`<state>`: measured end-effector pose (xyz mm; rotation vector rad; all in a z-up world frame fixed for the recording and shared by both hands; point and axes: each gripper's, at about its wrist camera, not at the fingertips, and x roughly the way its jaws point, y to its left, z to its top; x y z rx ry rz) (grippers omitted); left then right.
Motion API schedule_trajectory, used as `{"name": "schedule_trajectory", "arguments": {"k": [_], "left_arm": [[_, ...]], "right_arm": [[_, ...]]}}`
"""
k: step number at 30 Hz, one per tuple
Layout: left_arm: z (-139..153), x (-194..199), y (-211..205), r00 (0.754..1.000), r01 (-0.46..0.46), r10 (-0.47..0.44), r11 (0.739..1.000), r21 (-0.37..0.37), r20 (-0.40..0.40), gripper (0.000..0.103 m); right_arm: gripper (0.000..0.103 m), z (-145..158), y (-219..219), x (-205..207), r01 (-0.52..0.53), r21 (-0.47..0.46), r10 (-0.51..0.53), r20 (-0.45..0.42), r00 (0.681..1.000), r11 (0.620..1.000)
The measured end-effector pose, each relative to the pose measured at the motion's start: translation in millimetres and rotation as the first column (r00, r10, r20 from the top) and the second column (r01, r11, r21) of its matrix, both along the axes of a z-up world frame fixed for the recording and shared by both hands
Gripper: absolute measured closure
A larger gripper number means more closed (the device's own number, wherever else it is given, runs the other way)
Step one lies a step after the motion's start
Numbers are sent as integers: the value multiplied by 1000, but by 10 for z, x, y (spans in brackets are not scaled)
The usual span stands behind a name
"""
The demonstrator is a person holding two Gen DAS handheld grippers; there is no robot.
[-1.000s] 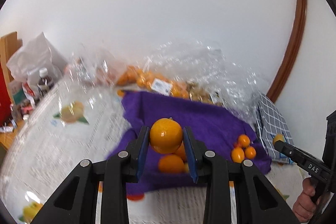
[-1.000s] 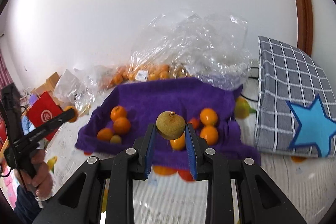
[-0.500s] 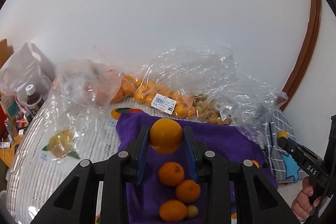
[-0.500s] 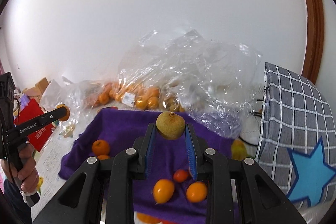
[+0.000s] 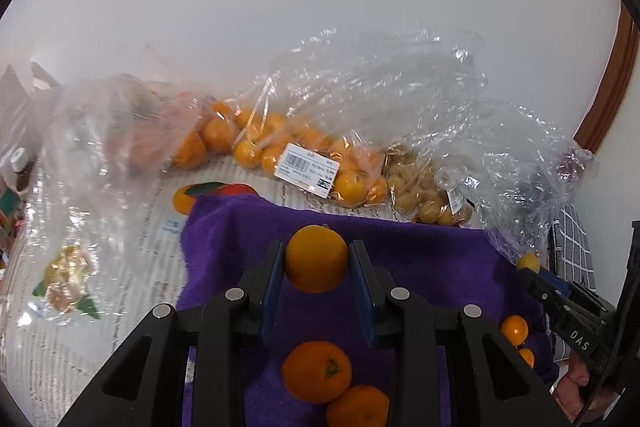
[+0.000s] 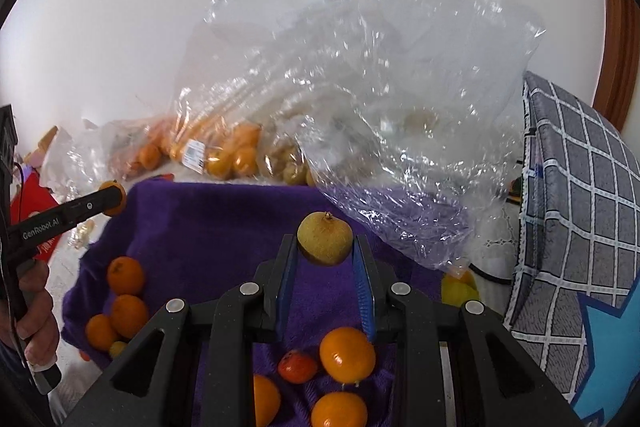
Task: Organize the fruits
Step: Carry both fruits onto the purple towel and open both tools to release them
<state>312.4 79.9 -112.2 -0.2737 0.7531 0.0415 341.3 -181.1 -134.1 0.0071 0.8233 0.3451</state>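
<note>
Between our left gripper's (image 5: 317,273) blue pads sits a smooth round orange (image 5: 316,258), pinched at its sides. Below those fingers, loose oranges (image 5: 316,371) lie on a fuzzy purple towel (image 5: 420,247). Beyond the tips, crinkled clear bags (image 5: 304,143) carry a barcode label (image 5: 307,169), too small to read. Our right gripper (image 6: 325,269) likewise clamps a matte yellow-green fruit (image 6: 325,237). The opposite tools read "DAS" and "GenRobot.AI".

- "DAS" in white letters on the black arm of the right tool (image 5: 529,264)
- "GenRobot.AI" printed along the left tool (image 6: 113,198)
- white barcode price label (image 5: 307,175) on the bag of oranges (image 5: 280,147), print too tiny to read
</note>
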Motion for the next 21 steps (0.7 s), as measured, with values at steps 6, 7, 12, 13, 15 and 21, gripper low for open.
{"name": "schedule_trajectory", "arguments": {"k": [6,7,12,13,15,21], "left_arm": [[-125,185,-6,998,-2,2,1000,-2,-61,72],[-143,205,-2,997,2,-2,1000,-3,-73,72],[-241,264,-9,990,25,-24,1000,2,-141,72],[-250,277,-22,988,31,-30,999,6,-151,72],[-247,288,-61,987,43,-39,999,23,-158,72],[-271,315,-96,981,57,-49,998,34,-187,72]], "right_arm": [[75,-171,20,142,16,-35,-19,-73,997,999],[75,-191,23,153,16,-36,-18,-80,997,999],[75,-250,65,169,10,-59,-15,-99,995,998],[75,-256,71,172,9,-63,-15,-102,995,998],[75,-278,97,170,5,-75,-13,-112,994,997],[75,-365,221,181,-13,-123,-5,-148,989,992]]}}
